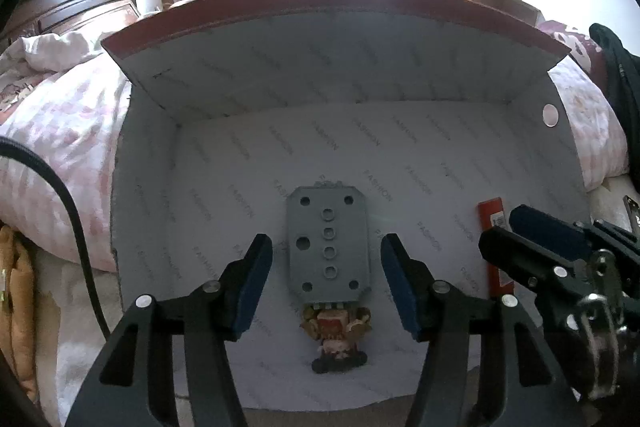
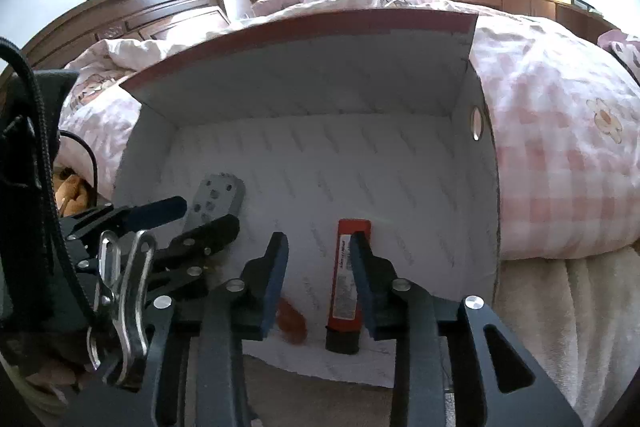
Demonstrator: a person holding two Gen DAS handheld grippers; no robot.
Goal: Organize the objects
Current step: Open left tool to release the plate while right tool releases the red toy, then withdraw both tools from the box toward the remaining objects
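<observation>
Two claws hang over an open cardboard box point(image 1: 460, 131) that lies on a bed point(image 2: 560, 155), and each has one thing straight ahead of it. In the left wrist view the left claw point(image 1: 327, 281) stands wide and empty, and a grey perforated plate point(image 1: 328, 247) lies between its fingers in the picture, running from 6 to 12 o'clock on the box floor; whether the pads are level with the plate or above it cannot be told. At the plate's 6 o'clock end lies a small figurine point(image 1: 339, 337), touching it or fixed to it. In the right wrist view the right claw point(image 2: 320, 287) is likewise open and empty, and a red-orange stick-shaped pack point(image 2: 349, 279) lies just at the inner face of its right finger, long axis also 6 to 12 o'clock, dark cap nearest the camera. A small orange lump point(image 2: 292, 321) sits at 7 o'clock from the pack. The coming move probably turns on this: each claw already straddles or flanks its own thing across the short axis, so the left arm is nearer the plate and the right arm nearer the pack. The box lining repeats the word FASHION; the pack's label carries print too small to read.
</observation>
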